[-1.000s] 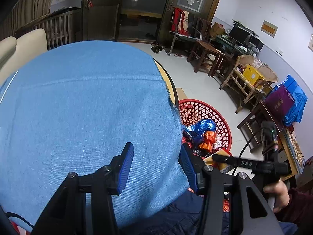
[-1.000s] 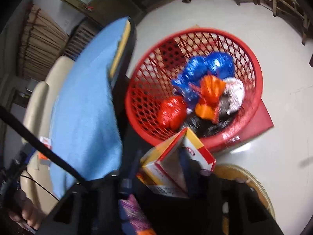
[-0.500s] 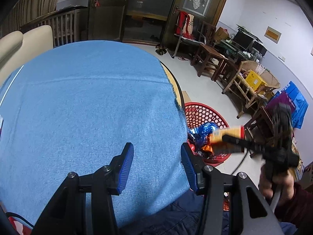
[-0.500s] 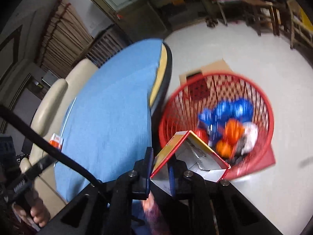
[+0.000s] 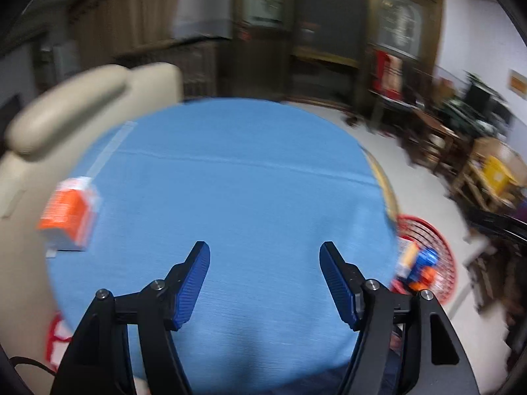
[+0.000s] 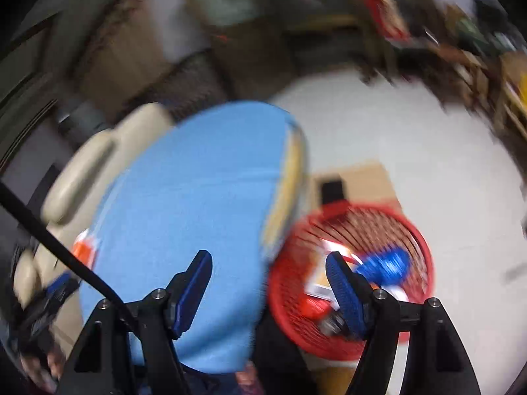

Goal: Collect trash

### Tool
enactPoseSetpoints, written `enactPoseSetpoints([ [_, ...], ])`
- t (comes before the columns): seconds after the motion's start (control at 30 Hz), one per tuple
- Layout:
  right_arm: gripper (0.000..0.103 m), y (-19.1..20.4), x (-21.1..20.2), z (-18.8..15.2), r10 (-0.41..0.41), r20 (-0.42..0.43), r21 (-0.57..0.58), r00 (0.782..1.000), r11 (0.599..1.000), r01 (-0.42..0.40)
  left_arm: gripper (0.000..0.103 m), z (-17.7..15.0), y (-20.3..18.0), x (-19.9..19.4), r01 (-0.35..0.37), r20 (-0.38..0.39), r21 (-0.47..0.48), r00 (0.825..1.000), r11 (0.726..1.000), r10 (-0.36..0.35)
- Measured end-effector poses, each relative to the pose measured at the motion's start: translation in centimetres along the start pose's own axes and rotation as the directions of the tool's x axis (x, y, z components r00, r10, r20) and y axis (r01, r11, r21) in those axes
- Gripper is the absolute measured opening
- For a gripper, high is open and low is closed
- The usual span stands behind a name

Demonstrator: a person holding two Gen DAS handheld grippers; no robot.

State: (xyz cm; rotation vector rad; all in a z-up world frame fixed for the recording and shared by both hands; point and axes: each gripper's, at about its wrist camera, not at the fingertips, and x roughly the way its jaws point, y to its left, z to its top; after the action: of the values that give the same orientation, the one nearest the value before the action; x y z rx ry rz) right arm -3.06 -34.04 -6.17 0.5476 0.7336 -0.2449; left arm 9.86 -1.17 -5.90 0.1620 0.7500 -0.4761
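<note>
An orange and white carton (image 5: 70, 215) lies at the left edge of the round table with the blue cloth (image 5: 237, 197); it shows small in the right wrist view (image 6: 85, 251). My left gripper (image 5: 265, 279) is open and empty above the near part of the cloth. My right gripper (image 6: 268, 283) is open and empty over the table's right edge. The red mesh basket (image 6: 408, 230) on the floor holds blue, orange and red wrappers and a yellow and red box (image 6: 324, 275). The basket also shows in the left wrist view (image 5: 441, 250).
A beige sofa (image 5: 75, 98) stands behind the table on the left. Wooden chairs and tables (image 5: 438, 141) line the far right wall. A flat piece of cardboard (image 6: 359, 181) lies on the floor behind the basket. Both views are blurred by motion.
My right gripper has opened and let go of the yellow and red box, which now lies in the basket. My left gripper has swung left, and the orange carton has come into view.
</note>
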Motion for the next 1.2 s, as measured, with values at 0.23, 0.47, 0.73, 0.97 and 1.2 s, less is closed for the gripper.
enactPoseSetpoints([
  [0.23,0.075,11.3,-3.1,1.6,0.181,0.141,-0.135,0.973,0.977,-0.162,0.074,0.8,3.1,-5.4,-0.215,0.12,-0.051,0.968,0.975,0.22],
  [0.47,0.075,19.8,-3.2,-0.4,0.186,0.146,-0.263,0.972,0.954,-0.143,0.079,1.2,5.3,-8.8,-0.323,0.174,-0.106,0.925,0.941,0.337],
  [0.73,0.075,23.7,-2.7,-3.7,0.101,0.16,-0.356,0.982,0.934,-0.038,0.088,1.1,6.9,-10.7,-0.382,0.202,-0.15,0.891,0.912,0.406],
  [0.97,0.075,20.7,-4.8,-5.6,-0.024,0.193,-0.288,0.981,0.954,0.08,0.088,0.7,6.2,-11.9,-0.374,0.213,-0.133,0.894,0.918,0.395],
  [1.2,0.075,19.5,-8.2,-5.9,-0.049,0.26,-0.284,0.964,0.951,0.125,0.089,0.6,4.8,-13.0,-0.364,0.241,-0.111,0.893,0.925,0.38],
])
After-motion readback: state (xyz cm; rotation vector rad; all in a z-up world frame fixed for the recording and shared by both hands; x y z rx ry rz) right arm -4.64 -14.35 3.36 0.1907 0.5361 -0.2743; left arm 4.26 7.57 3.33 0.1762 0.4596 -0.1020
